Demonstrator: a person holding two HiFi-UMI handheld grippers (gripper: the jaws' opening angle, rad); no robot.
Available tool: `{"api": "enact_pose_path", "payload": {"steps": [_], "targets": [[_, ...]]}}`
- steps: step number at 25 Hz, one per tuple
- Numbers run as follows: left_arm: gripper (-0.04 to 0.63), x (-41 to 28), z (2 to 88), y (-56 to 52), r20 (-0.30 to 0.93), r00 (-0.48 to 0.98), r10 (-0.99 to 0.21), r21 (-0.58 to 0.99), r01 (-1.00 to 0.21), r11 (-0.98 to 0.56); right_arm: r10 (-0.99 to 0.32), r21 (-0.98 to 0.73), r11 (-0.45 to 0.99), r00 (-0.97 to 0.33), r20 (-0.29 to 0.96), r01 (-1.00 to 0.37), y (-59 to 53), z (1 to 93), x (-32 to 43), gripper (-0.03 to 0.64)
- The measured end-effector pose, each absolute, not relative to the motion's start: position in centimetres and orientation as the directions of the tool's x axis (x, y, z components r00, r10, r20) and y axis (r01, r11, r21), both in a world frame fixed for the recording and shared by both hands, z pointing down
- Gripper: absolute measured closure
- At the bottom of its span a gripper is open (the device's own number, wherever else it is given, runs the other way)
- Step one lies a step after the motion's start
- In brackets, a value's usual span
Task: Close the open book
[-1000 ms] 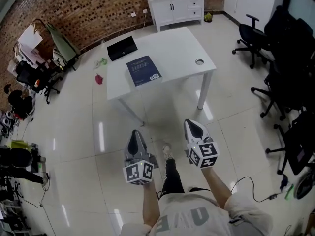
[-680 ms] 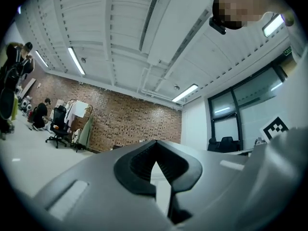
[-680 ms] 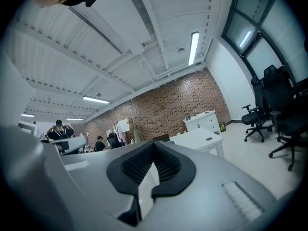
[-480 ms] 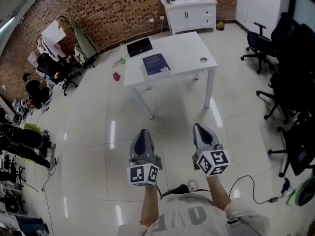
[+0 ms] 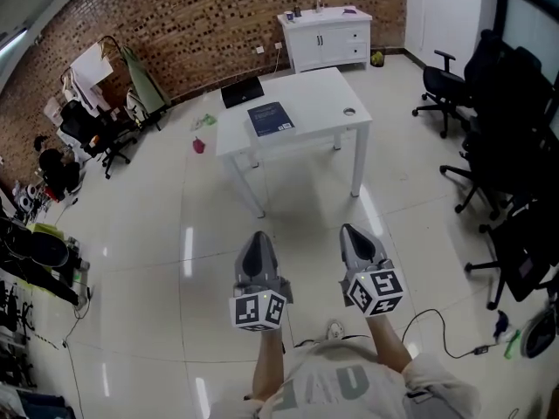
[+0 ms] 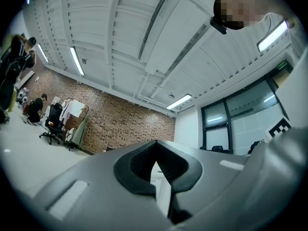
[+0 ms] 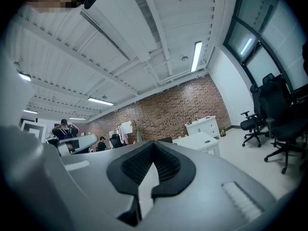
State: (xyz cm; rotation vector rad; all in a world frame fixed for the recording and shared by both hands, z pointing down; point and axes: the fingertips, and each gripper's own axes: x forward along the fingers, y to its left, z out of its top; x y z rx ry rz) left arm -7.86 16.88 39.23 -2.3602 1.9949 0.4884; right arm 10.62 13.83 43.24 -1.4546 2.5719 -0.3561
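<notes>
The blue book (image 5: 269, 118) lies flat on the white table (image 5: 321, 94), towards the table's left side. Its cover is up and it looks shut already. It seems thin, light and smooth-covered, so it is likely to slide. The cover's free edge looks like the best place to nip it. The left tongs (image 5: 258, 241) and right tongs (image 5: 353, 234) are both closed on nothing, well short of the table.

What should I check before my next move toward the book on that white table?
1. Book lies on the white table: ok.
2. Book open and needing closing: not ok. Only one blue cover shows, so it looks shut already.
3. Left gripper shut and empty: ok.
4. Right gripper shut and empty: ok.
5. Grippers within reach of the book: not ok. A stretch of floor lies between.
6. Black flat item apart from the book: ok.
</notes>
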Motion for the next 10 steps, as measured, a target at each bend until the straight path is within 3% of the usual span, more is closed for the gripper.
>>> {"api": "enact_pose_path", "payload": {"steps": [4, 10], "targets": [[0.581, -8.3, 39.1, 17.4, -0.255, 0.146, -0.956, 0.253, -0.944, -0.212, -0.861, -0.271, 0.498, -0.506, -0.046, -0.823, 15.2, 42.4, 10.1, 0.614], [0.581, -6.5, 38.6, 17.8, -0.258, 0.167, -0.952, 0.179, -0.960, -0.217, -0.869, -0.257, 0.488, -0.493, -0.051, -0.834, 15.5, 41.9, 11.1, 0.615]]}}
